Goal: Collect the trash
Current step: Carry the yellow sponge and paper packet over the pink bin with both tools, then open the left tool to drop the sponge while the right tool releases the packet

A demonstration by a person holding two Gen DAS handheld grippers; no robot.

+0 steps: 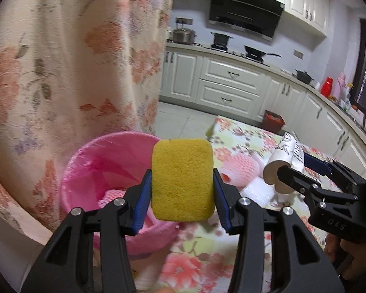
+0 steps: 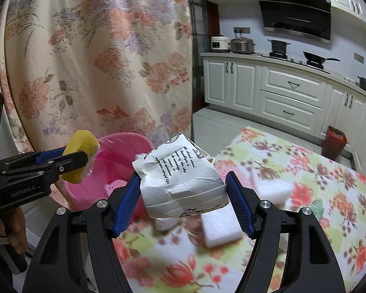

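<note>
Yellow sponge (image 1: 182,180) stands upright, long axis vertical, in left tongs (image 1: 182,196).

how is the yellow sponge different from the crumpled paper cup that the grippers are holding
The yellow sponge is plain, rounded and keeps its shape; the crumpled paper cup is white, creased and printed with black script. The sponge sits in the left gripper, the cup in the right gripper, whose jaws stand wider. Both are clamped between blue pads, lifted off the floral tablecloth, near the pink bin.
</note>
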